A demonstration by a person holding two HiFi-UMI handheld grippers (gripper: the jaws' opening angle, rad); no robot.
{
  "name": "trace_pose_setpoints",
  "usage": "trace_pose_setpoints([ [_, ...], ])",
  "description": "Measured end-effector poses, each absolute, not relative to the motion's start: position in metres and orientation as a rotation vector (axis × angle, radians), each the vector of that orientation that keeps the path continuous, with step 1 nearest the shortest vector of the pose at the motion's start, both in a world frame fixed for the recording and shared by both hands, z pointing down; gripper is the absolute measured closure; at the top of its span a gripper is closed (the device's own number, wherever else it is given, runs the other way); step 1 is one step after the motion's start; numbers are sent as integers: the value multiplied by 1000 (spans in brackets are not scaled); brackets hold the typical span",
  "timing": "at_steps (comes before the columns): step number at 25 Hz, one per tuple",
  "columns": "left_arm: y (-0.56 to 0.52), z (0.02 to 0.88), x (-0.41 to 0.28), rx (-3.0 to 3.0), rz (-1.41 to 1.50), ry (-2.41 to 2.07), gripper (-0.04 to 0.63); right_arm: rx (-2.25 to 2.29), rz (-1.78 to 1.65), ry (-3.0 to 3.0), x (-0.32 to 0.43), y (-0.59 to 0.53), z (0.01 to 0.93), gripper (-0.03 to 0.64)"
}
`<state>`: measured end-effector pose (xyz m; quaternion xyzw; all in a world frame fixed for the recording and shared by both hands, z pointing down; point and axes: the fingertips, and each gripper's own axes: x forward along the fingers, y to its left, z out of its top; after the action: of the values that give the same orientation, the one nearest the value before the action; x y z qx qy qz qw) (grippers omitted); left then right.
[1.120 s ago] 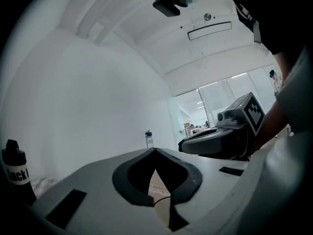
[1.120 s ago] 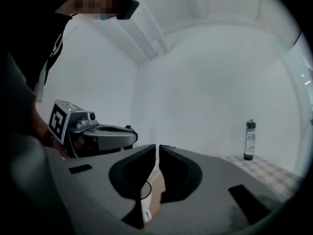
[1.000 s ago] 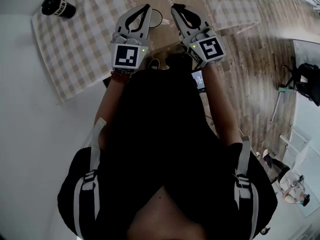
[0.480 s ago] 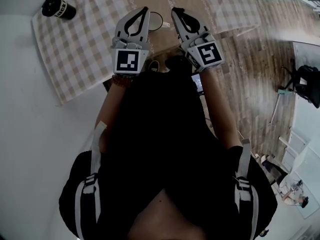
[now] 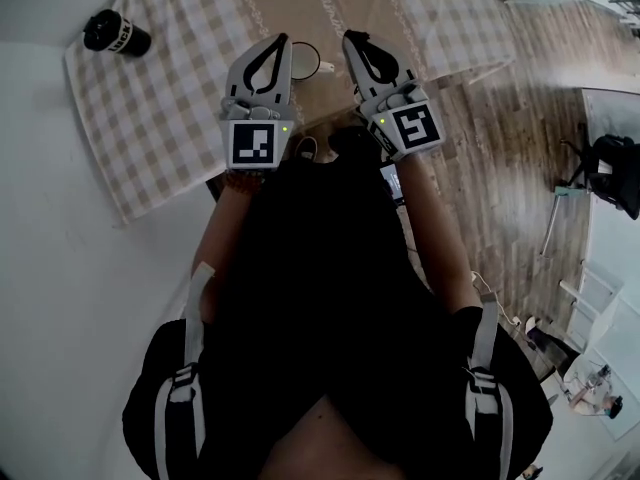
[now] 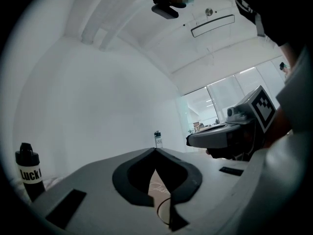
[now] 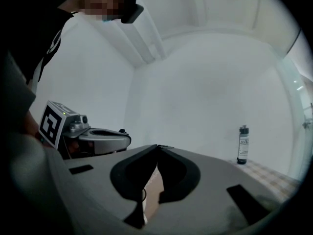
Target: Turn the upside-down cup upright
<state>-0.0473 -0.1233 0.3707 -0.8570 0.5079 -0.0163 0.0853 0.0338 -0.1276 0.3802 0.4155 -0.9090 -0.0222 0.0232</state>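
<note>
Cup (image 5: 305, 60) sat on the brown runner (image 5: 330, 3) of a checked cloth (image 5: 150, 98), just past the tips of both grippers and between them. From the head view its mouth could not be told as up or down, though a handle showed on the side towards the right gripper (image 5: 352, 38). Left gripper (image 5: 278, 40) and right gripper were held side by side, their tips leaning in towards each other. Both had their jaws together and nothing in them. A black bottle (image 5: 108, 33) stood well off to the left gripper's left, at the cloth's corner. White table (image 5: 60, 218) lay left of the cloth and wood floor (image 5: 500, 168) right of it.

In the left gripper view the jaws met at their tips – closed and empty (image 6: 155, 151). Through the gap under them a curved piece of the cup's rim (image 6: 164, 212) showed, low and close ahead. The right gripper (image 6: 220, 138) hung just beside, to the right. The black bottle (image 6: 29, 173) stood far left, and a small bottle (image 6: 157, 138) stood well ahead by the wall.

In the right gripper view those jaws were likewise pressed tip to tip, empty (image 7: 157, 147). A pale sliver of the cup (image 7: 143, 207) showed through the gap below. The left gripper (image 7: 98, 138) sat close on the left, and the small bottle (image 7: 243, 145) stood well ahead to the right.
</note>
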Motion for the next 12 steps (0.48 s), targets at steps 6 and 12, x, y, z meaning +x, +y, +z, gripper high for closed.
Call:
trace_pose_setpoints([
  [6,-121,381,-46,-2572,-96,1539,595,1291,-105,-2790,34,-125,385,615],
  [12,-122,387,-43,-2592,-125,1553,595,1294,-56,-2776,42,-126,392,615],
])
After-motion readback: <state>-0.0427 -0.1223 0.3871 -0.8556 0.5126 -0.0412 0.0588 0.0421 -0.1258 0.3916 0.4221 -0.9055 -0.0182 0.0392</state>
